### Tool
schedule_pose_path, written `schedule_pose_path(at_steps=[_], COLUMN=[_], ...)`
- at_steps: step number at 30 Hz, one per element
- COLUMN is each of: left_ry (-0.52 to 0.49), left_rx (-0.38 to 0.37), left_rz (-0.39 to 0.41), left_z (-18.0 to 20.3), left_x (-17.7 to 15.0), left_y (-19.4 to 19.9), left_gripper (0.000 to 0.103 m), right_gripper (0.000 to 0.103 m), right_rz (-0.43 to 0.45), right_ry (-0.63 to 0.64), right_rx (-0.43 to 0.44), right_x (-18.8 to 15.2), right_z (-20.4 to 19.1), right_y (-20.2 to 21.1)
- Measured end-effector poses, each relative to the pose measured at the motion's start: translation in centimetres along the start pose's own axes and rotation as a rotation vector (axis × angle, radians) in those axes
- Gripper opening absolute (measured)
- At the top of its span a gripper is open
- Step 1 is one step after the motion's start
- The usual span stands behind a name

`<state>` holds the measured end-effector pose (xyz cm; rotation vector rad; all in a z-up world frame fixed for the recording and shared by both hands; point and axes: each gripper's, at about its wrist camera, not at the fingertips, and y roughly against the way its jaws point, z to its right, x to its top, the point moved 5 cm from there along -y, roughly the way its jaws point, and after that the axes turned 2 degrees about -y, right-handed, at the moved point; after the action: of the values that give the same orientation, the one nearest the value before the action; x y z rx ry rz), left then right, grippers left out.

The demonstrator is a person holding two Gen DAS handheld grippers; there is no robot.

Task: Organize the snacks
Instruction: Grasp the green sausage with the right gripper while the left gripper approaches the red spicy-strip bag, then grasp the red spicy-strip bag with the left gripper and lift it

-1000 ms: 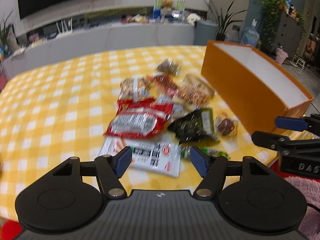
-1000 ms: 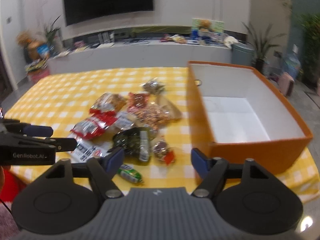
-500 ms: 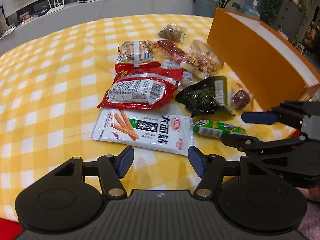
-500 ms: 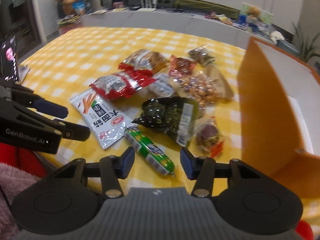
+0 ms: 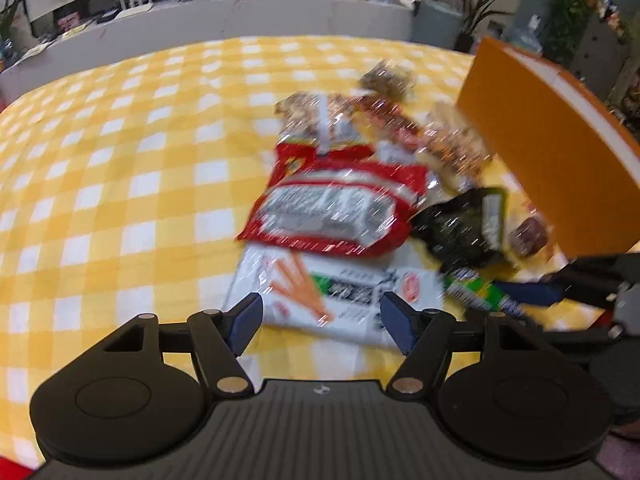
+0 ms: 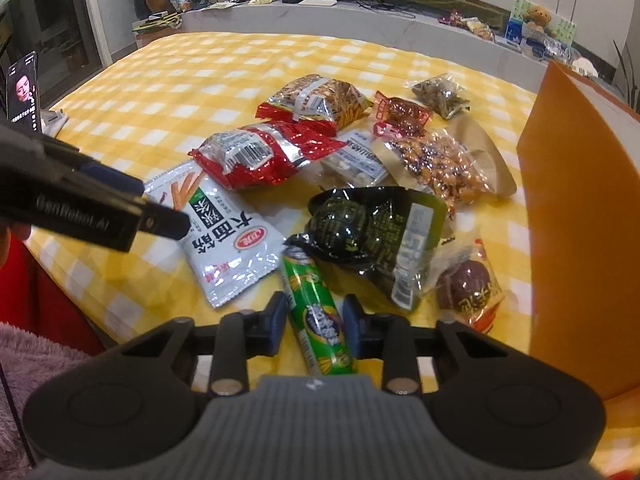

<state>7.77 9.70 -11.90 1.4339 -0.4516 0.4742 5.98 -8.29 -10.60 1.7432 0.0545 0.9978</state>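
Several snack packets lie in a pile on the yellow checked table (image 6: 224, 80). My right gripper (image 6: 315, 322) has its jaws close on either side of a green snack stick (image 6: 316, 312) that lies on the table. My left gripper (image 5: 321, 322) is open, just before a white packet with orange sticks (image 5: 340, 292); that packet also shows in the right wrist view (image 6: 224, 236). A red packet (image 6: 260, 156), a dark green packet (image 6: 376, 232) and a bag of nuts (image 6: 440, 168) lie behind. An orange box (image 6: 580, 208) stands at the right.
A small red-brown sweet packet (image 6: 468, 288) lies against the orange box. A phone (image 6: 24, 88) stands at the table's left edge. A grey counter with clutter (image 6: 360, 12) runs behind the table. The near table edge is right under both grippers.
My right gripper has moved down onto the green snack stick and its jaws have narrowed around it. My left gripper has come closer to the white packet; its view is blurred with motion.
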Motion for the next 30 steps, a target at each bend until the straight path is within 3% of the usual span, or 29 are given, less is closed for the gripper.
schedule_pose_path(at_steps=[4,14,21,24,30], left_ry=[-0.038,-0.168,-0.378,-0.393,-0.557], left_rx=[0.011,0.074,0.187,0.186,0.357], left_rz=[0.04,0.066,0.086,0.073,0.102], left_z=[1.4,3.0,5.6,6.3,7.6], left_x=[0.8,1.6,2.5,2.8,2.7], left_y=[0.4,-0.3,-2.4,-3.6,-6.3], left_gripper=[0.085,0.085,0.085,0.085,0.086], right_gripper=[0.022,0.021,0.021,0.021,0.021], right_rz=[-0.008,0.071,0.08,0.075,0.042], right_ry=[-0.024,-0.038,-0.098,-0.11,-0.159], right_rx=[0.027,0.042,-0.011,-0.022,-0.006], right_x=[0.4,2.4,4.1,4.4,3.9], right_z=[-0.1,0.9,3.2,3.7,4.5], right_y=[0.7,5.1,3.4,2.4,0.5])
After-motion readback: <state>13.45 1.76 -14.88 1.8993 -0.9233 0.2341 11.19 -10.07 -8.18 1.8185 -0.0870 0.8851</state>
